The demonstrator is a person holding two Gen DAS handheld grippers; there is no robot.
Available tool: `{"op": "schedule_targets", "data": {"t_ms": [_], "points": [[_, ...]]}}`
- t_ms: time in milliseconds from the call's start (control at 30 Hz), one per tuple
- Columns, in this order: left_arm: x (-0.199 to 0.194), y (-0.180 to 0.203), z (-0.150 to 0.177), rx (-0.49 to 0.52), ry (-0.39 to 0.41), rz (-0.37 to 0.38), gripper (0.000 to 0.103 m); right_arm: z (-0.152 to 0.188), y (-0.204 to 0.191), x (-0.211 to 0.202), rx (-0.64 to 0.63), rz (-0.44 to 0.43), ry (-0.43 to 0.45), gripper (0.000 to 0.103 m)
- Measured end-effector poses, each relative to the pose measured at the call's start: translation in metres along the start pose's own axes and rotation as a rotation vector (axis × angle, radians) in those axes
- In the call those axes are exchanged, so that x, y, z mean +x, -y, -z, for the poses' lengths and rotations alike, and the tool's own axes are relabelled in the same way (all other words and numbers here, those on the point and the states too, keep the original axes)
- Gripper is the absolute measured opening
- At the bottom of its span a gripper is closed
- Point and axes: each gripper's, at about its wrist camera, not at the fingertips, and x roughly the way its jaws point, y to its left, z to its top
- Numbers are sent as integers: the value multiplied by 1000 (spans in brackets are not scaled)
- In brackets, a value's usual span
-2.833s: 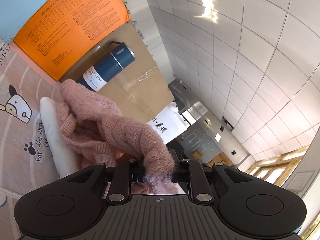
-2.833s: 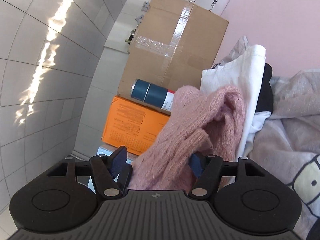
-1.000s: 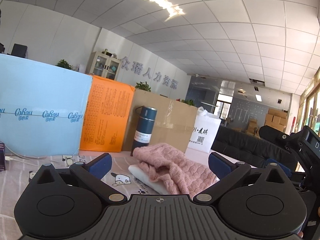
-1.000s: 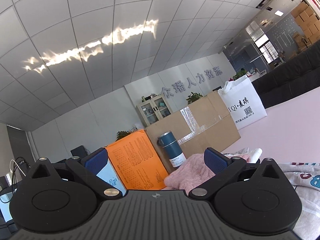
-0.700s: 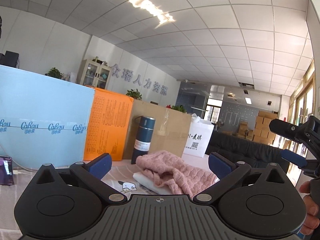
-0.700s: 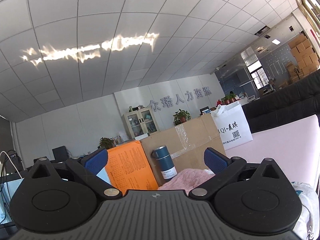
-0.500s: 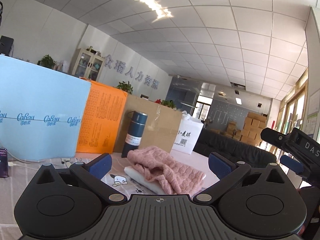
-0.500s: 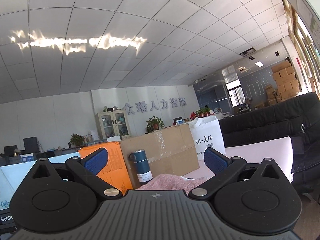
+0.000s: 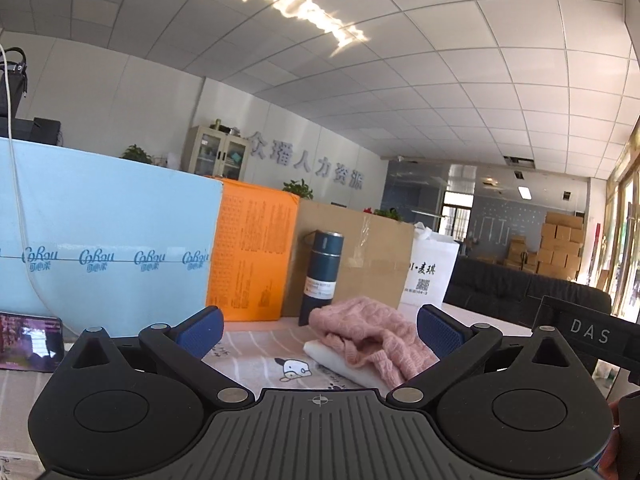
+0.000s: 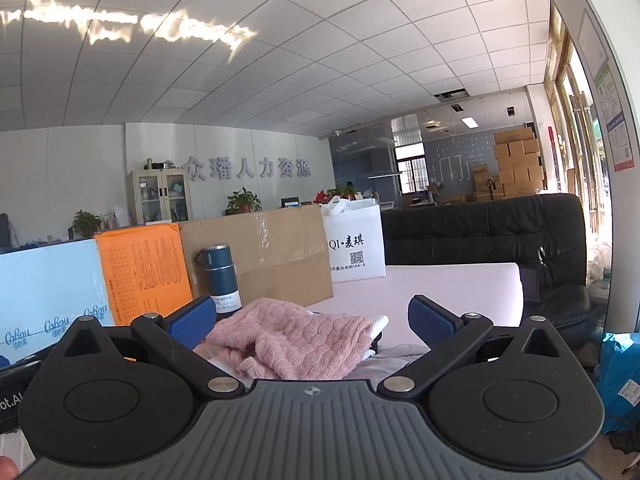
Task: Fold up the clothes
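A pink knitted sweater (image 9: 368, 336) lies bunched on top of a folded white garment (image 9: 344, 364) on the table. It also shows in the right wrist view (image 10: 296, 340), lying ahead between the fingers. My left gripper (image 9: 318, 330) is open and empty, held back from the sweater. My right gripper (image 10: 312, 322) is open and empty too, just short of the sweater. Part of the right gripper body (image 9: 588, 336) shows at the right edge of the left wrist view.
A cartoon-print cloth (image 9: 256, 356) covers the table. Behind the clothes stand a dark blue bottle (image 9: 322, 276), an orange box (image 9: 252, 256), a light blue box (image 9: 104, 256), a cardboard box (image 10: 272, 260) and a white bag (image 10: 354, 248). A phone (image 9: 30, 340) lies at left. A black sofa (image 10: 500, 236) stands beyond.
Both grippers have let go of the pink sweater, opened and drawn back level. The sweater now rests on the white garment.
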Motion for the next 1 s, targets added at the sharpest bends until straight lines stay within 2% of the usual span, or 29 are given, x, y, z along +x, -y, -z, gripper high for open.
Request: {"op": "schedule_targets", "data": {"t_ms": [100,200,367,533,667,1000], "points": [[7,-5,5,-11,-17,0,103,12,0,12,2,-26,-26,103],[14,-13,10,-54,-47,18,103,22,5,19,28,-66,-14,103],[28,-21,19,-60,-85,-19,103,27,4,29,-18,-54,9,103],[41,-28,29,-62,-170,-37,103,35,10,43,15,-63,-40,103],[42,-28,33,-40,-164,-57,103,43,14,51,30,-94,-72,103],[37,-25,32,-13,-128,-65,103,54,10,48,11,-151,-67,103]]}}
